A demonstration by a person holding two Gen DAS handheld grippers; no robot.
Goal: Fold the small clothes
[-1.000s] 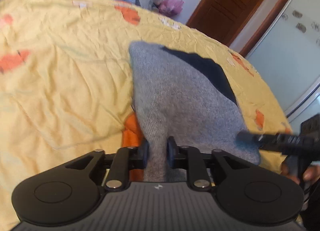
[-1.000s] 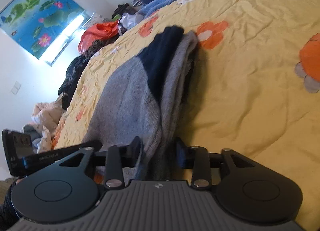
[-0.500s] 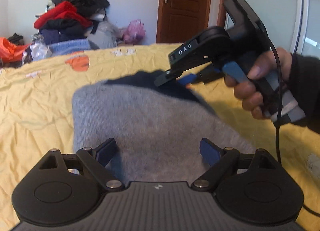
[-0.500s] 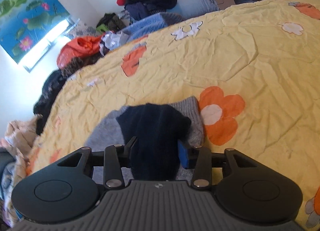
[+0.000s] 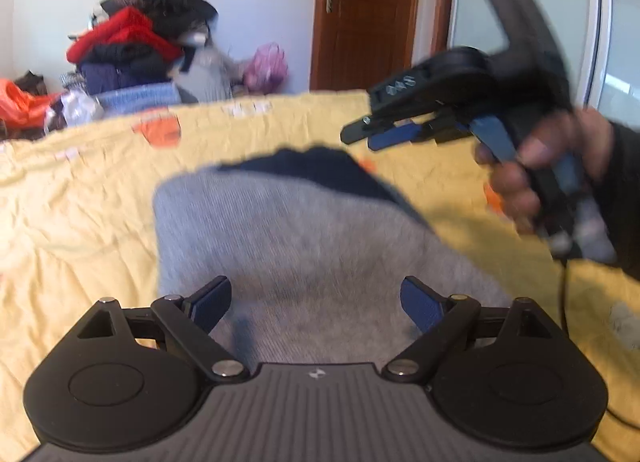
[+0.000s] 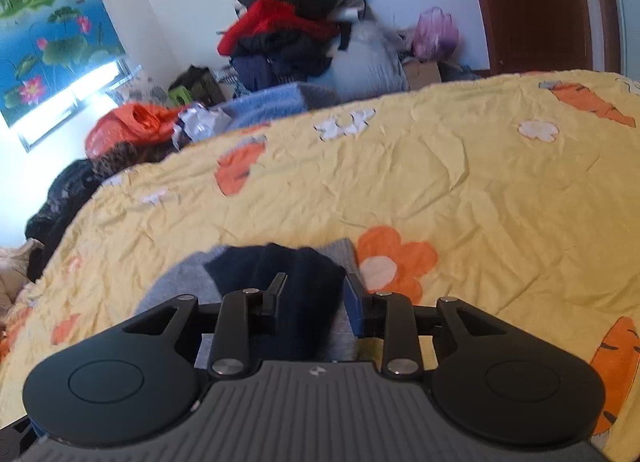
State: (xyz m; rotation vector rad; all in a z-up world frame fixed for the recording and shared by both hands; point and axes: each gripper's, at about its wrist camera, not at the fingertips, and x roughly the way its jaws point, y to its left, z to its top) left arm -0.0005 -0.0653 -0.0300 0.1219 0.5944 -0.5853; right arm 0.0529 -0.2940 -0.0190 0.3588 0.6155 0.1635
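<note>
Now both tools are released: the left gripper [image 5: 316, 296] is spread wide and the right gripper [image 6: 314, 298] parted, both empty, above the folded grey sweater [image 5: 296, 238] lying on the yellow bedspread [image 6: 460, 190]. Lift straight off without snagging the navy sleeve [image 6: 288, 274].

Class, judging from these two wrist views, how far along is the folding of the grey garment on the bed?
Done: the grey garment lies doubled on the yellow bedspread, its navy part on top at the far end.
In hand: nothing. The left gripper is open over the grey knit; the right gripper is open too, with its jaws on either side of the navy end.
Left: possibly another fold or smoothing; the pictures do not settle that.
</note>
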